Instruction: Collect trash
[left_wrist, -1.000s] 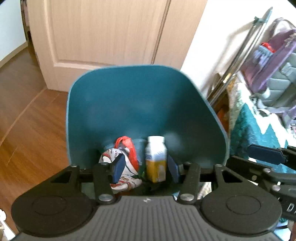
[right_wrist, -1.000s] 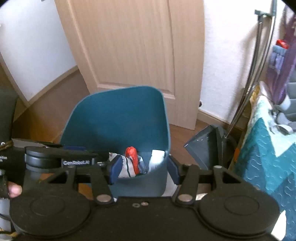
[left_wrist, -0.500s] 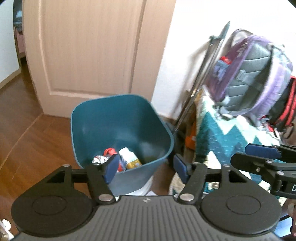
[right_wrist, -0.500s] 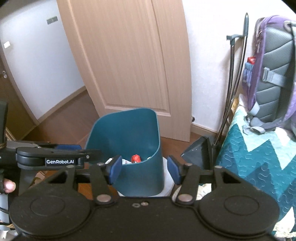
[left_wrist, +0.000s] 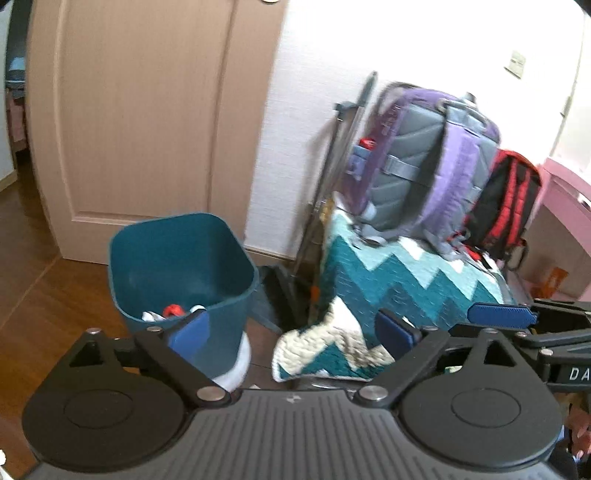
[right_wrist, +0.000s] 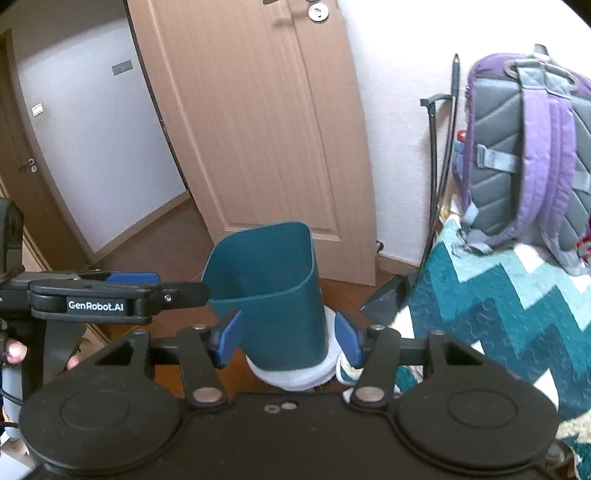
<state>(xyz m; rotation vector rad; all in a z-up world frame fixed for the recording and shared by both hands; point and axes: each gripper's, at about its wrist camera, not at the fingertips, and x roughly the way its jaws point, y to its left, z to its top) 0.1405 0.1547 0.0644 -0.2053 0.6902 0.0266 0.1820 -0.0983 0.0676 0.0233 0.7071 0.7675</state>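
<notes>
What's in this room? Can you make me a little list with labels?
bin: teal trash bin on the wooden floor by the door
inside bin: some trash with a red bit
left gripper: open, jaws just widened, nothing between them
right gripper: open, empty
bed: zigzag blanket
on bed: purple backpack, red and black backpack

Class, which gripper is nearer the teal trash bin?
Left, probably. The left gripper, jaws just opened wide and empty, has the teal trash bin close ahead on its left. The right gripper, open and empty, faces the bin squarely from slightly farther back.
</notes>
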